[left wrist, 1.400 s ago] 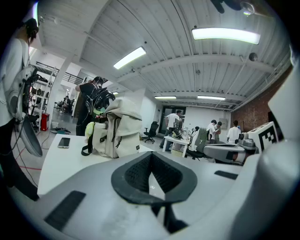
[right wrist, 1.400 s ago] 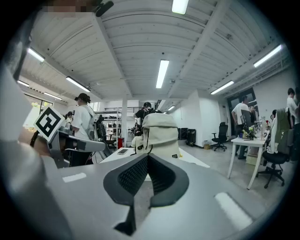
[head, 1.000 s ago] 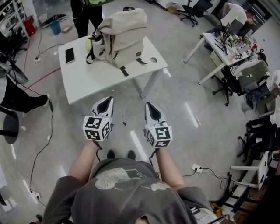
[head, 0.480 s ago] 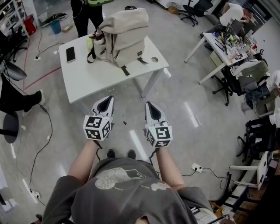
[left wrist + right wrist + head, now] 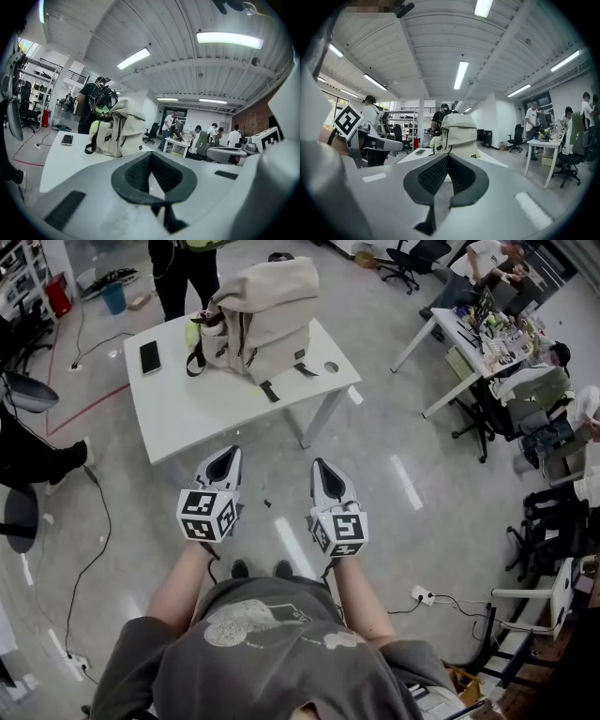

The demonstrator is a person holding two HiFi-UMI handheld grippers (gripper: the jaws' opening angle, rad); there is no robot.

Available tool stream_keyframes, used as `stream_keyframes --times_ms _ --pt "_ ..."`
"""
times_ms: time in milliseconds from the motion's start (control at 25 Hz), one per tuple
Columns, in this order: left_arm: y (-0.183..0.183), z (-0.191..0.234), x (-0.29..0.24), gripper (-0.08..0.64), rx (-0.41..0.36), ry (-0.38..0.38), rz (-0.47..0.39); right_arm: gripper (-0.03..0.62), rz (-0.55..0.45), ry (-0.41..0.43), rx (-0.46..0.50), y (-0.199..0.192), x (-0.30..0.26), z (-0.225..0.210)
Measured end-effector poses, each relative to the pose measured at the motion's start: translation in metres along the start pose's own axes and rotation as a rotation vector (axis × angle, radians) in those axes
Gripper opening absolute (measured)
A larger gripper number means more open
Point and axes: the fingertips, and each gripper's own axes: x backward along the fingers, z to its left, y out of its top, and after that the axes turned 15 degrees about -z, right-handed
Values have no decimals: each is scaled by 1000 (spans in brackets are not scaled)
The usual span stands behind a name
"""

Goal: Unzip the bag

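A beige backpack (image 5: 260,319) with dark straps stands upright at the far side of a white table (image 5: 197,409); it also shows ahead in the left gripper view (image 5: 121,127) and in the right gripper view (image 5: 458,133). My left gripper (image 5: 225,455) and right gripper (image 5: 322,468) hang side by side over the floor, well short of the table. Both are shut with nothing between the jaws, and neither touches the bag.
A black phone (image 5: 149,357) lies on the table's left part, a small round object (image 5: 329,367) near its right edge. A person in black (image 5: 184,268) stands behind the table. Desks, office chairs (image 5: 487,418) and seated people fill the right; cables cross the floor at left.
Both grippers stay where they were. A dark foot at the left edge has drawn back, and people at the far right desk have shifted.
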Motion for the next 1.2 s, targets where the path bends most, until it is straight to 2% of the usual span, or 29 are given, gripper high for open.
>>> stream_keyframes --times_ms 400,680,960,1200 --pt "-2 25 5 6 9 -43 13 0 5 -74 31 -7 -2 17" --pt "-10 26 -8 6 9 -63 25 0 0 -109 27 -14 -9 1" --pt "-18 32 -39 6 -15 -6 30 0 1 -74 -25 -33 -40 -32" --pt "-22 27 -80 6 -34 63 41 0 8 -30 -61 -44 -77 -78"
